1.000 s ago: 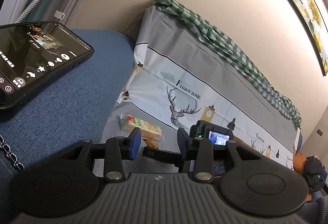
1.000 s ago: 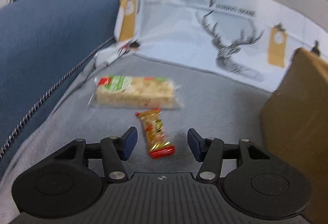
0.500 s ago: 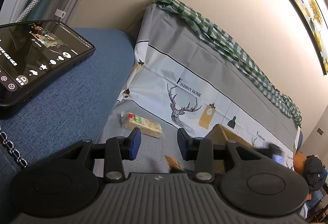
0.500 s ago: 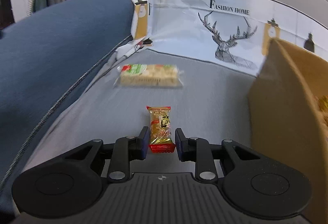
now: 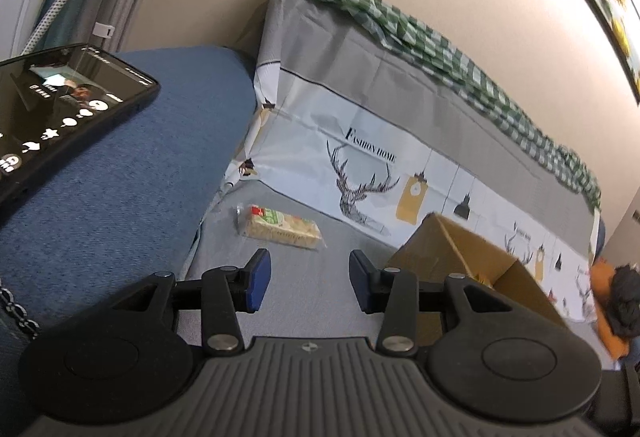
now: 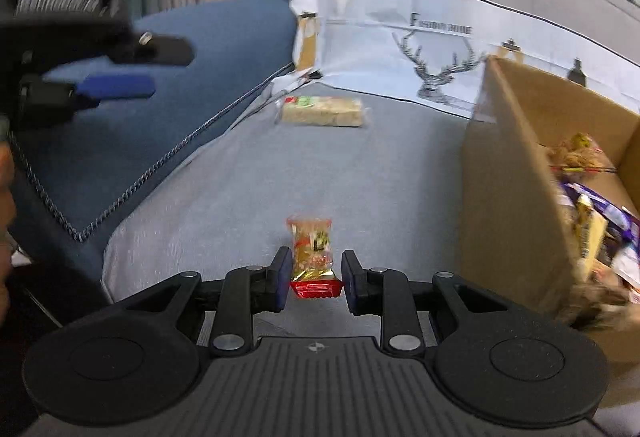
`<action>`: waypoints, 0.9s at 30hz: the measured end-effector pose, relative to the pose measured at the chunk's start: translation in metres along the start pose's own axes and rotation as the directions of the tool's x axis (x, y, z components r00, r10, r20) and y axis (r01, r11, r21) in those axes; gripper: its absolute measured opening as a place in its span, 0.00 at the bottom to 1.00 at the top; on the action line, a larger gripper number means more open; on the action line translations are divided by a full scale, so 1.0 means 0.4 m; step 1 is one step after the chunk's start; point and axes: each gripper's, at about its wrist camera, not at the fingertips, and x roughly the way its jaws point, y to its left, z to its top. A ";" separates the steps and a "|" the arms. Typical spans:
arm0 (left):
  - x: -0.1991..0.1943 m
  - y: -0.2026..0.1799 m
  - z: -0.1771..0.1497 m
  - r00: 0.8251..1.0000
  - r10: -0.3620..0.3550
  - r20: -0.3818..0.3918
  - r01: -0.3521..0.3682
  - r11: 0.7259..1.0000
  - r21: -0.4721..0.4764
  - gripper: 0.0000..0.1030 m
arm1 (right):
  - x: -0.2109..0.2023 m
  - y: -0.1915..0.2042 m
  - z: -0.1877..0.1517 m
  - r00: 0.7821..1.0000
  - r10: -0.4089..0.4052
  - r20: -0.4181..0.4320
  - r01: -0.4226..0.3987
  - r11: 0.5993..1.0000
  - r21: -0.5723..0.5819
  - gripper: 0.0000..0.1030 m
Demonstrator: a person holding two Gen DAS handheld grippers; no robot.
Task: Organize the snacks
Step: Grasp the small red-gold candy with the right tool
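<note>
My right gripper (image 6: 313, 283) is shut on a small red and gold snack packet (image 6: 312, 257) and holds it above the grey cloth. A cardboard box (image 6: 508, 197) with several snacks inside stands to its right. A pale cracker pack with a green and red label (image 6: 322, 112) lies on the cloth further back; it also shows in the left wrist view (image 5: 280, 226). My left gripper (image 5: 306, 279) is open and empty, above the cloth short of the cracker pack. The box (image 5: 460, 257) sits to its right. The left gripper also shows at the upper left of the right wrist view (image 6: 100, 77).
A blue cushion (image 5: 120, 177) with a chain trim lies on the left, with a black phone (image 5: 60, 105) on it. A deer-print cloth (image 5: 360, 165) covers the backrest behind. An orange and dark object (image 5: 616, 297) sits far right.
My right gripper closed on the red and gold packet and lifted it back toward the box. My left gripper stayed open and shifted slightly.
</note>
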 end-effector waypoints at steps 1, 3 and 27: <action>0.003 -0.006 -0.002 1.000 0.005 -0.008 -0.005 1.000 0.014 0.48 | 0.008 0.003 0.000 1.000 0.011 0.000 -0.011 1.000 -0.010 0.27; 0.012 -0.016 -0.004 0.999 0.015 -0.029 -0.014 0.999 0.039 0.48 | 0.023 0.004 -0.001 1.000 0.018 -0.001 -0.018 0.999 -0.034 0.27; 0.622 -0.126 0.082 0.908 0.293 -0.301 -0.100 0.846 0.523 0.89 | 0.105 -0.046 0.019 0.979 0.099 -0.177 -0.088 0.994 0.069 0.27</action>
